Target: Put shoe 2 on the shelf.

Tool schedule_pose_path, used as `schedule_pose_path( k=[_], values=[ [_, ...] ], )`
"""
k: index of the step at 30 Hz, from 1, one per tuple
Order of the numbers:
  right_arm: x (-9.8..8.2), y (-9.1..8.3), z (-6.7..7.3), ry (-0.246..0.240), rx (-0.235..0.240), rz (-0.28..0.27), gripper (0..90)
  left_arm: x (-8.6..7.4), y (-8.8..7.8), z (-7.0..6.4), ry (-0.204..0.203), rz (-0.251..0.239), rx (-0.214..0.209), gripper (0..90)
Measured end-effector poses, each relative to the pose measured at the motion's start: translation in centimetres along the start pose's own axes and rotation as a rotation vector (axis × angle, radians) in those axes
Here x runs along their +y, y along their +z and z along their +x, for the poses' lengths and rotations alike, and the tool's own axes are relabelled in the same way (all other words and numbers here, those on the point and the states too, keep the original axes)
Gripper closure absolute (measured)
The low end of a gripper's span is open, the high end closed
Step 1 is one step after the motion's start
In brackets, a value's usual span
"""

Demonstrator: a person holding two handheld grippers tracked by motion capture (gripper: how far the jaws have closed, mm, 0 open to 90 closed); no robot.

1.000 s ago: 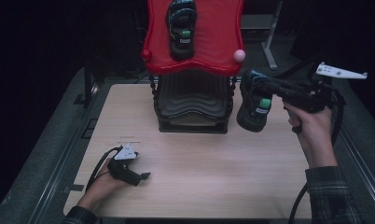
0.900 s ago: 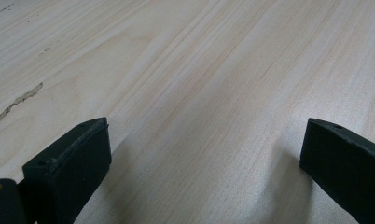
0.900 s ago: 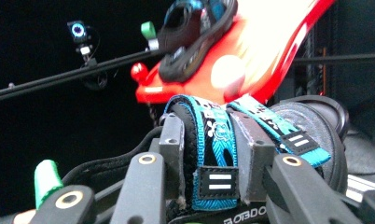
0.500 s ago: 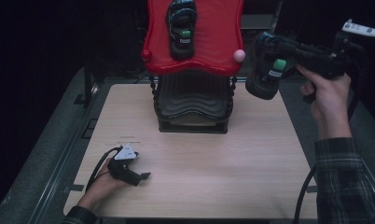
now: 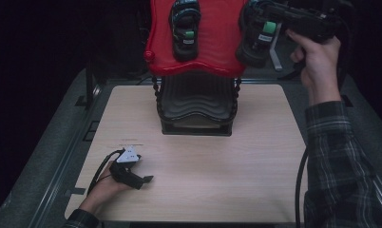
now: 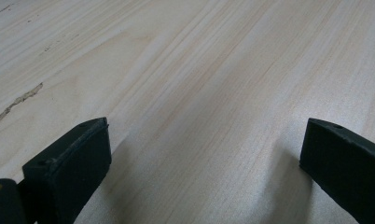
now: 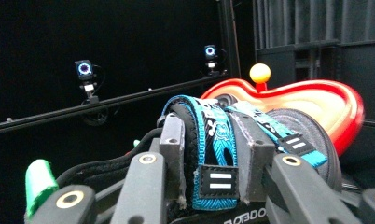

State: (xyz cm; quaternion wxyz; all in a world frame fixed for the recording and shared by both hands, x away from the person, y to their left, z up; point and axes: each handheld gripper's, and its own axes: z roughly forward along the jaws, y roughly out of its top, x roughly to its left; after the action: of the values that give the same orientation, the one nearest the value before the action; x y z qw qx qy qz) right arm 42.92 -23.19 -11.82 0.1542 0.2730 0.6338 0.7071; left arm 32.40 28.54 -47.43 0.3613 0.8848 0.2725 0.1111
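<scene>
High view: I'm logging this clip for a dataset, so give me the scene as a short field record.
held item: black sandal with blue patterned strap, clamped at the strap by the right gripper
second sandal: black sandal lying on the red plastic tray
tray support: black ribbed stand
left gripper: open, low over the light wooden table, nothing between its jaws

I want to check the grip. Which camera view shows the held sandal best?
The right gripper view: the sandal sits close, its blue strap pinched between the jaws. The high view shows it small and dark beside the red rack.
</scene>
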Motion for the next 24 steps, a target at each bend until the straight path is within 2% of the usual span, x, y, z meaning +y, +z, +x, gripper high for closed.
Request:
schedule_pose_path(
  k=[5, 11, 17, 24],
  values=[
    [0.1, 2.7, -1.1, 0.011, 0.032, 0.010, 67.1, 0.0, 0.0, 0.0, 0.000, 0.000, 0.000, 1.1],
    [-0.2, 6.0, -2.5, 0.021, 0.045, 0.030, 67.1, 0.0, 0.0, 0.0, -0.004, -0.002, -0.001, 1.1],
    [0.0, 9.2, -3.4, 0.002, 0.035, 0.070, 67.1, 0.0, 0.0, 0.0, 0.000, 0.000, 0.000, 1.1],
    [0.3, 11.7, -3.9, -0.033, 0.014, 0.113, 67.0, 0.0, 0.0, 0.0, -0.002, -0.003, 0.001, 1.1]
  ],
)
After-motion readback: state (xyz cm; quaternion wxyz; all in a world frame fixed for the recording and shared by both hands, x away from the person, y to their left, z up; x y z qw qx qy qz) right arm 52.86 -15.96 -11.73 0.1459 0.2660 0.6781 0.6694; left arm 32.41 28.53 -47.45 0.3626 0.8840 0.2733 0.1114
